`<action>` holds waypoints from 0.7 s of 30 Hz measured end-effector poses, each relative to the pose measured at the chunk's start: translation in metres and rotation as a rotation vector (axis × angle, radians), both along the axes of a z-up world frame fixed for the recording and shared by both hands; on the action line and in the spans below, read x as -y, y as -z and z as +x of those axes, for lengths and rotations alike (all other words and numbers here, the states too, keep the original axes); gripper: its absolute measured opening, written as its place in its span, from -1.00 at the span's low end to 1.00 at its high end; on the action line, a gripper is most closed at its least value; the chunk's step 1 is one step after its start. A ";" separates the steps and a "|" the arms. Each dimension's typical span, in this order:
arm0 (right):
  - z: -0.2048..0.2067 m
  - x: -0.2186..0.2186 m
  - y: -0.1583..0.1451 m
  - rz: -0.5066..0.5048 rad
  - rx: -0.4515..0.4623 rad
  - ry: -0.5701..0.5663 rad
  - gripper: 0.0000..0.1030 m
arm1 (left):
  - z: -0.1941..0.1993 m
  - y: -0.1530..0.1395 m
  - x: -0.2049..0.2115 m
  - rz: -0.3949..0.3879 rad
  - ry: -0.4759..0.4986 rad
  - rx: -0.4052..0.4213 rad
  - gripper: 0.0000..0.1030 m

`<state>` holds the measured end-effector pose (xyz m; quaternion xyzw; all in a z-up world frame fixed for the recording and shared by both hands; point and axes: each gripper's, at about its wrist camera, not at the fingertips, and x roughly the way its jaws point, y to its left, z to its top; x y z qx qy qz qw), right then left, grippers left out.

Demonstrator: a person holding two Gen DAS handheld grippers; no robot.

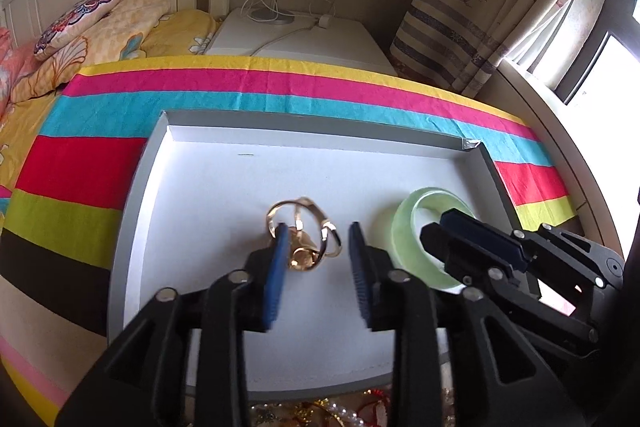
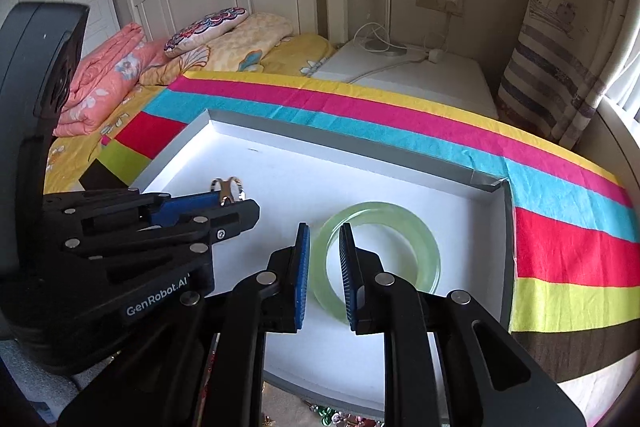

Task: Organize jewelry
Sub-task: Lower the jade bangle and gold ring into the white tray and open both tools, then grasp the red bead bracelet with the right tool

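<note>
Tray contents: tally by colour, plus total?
Gold: 1, the gold ring cluster, lying between the open fingers of the left gripper
Pale green: 1, the jade bangle, its near rim between the pads of the right gripper
Total: 2, both in the white tray

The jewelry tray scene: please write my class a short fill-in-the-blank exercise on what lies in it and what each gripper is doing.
1. The bangle lying in the tray is pale ____ in colour.
2. The right gripper has its pads on either side of the ____.
3. The gold jewelry lies between the open fingers of the ____ gripper.
4. The tray rests on a ____ cloth.

Missing words: green; bangle; left; striped
</note>
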<state>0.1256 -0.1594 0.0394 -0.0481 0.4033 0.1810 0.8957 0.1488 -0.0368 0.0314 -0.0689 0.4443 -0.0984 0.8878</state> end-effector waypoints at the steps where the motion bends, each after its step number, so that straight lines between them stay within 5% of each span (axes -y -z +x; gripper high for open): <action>1: -0.004 0.003 -0.002 0.017 0.004 -0.003 -0.62 | -0.007 -0.003 -0.006 -0.008 -0.011 0.016 0.15; 6: -0.046 0.036 -0.012 0.091 0.064 0.000 -0.16 | -0.061 -0.019 -0.038 0.019 -0.053 0.146 0.62; 10: -0.091 0.062 -0.012 0.159 0.116 0.017 -0.10 | -0.119 -0.028 -0.058 0.100 -0.118 0.258 0.96; 11: -0.100 0.068 -0.012 0.180 0.132 0.020 -0.05 | -0.131 -0.029 -0.062 0.113 -0.130 0.274 0.96; 14: -0.125 0.078 -0.011 0.272 0.158 -0.012 0.52 | -0.167 -0.027 -0.073 0.133 -0.152 0.289 0.96; 21: -0.146 0.073 -0.002 0.187 0.076 0.013 0.57 | -0.210 -0.001 -0.090 0.008 -0.107 0.217 0.95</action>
